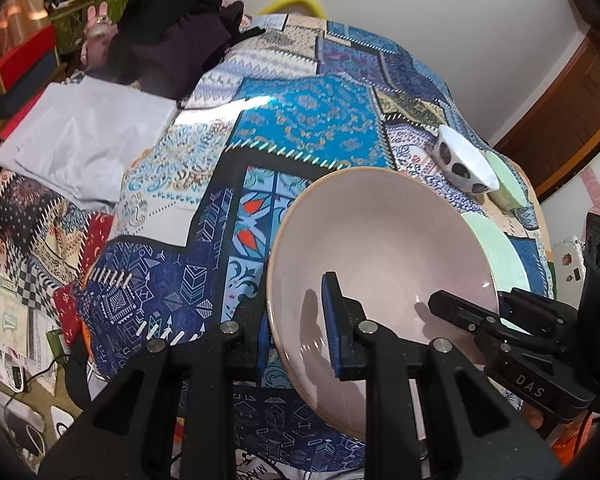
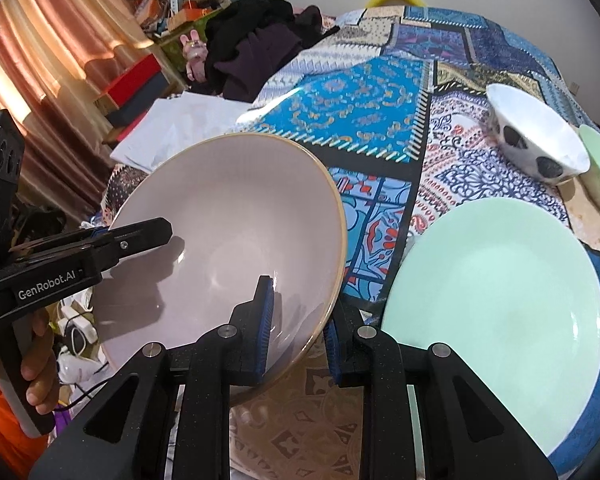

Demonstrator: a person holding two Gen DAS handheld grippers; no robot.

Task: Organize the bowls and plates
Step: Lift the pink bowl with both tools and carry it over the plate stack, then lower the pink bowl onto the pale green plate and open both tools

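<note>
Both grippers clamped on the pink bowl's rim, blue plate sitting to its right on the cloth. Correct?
Not quite: the plate is pale green, not blue, as the right wrist view shows. The rest holds: the left gripper and right gripper are both clamped on the rim of the pink bowl, with the plate to its right on the cloth.

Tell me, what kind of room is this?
Probably a lived-in room at home, not a kitchen. A patchwork cloth covers the surface where the green plate sits, clothes are piled behind, and curtains hang beside stacked boxes.
</note>
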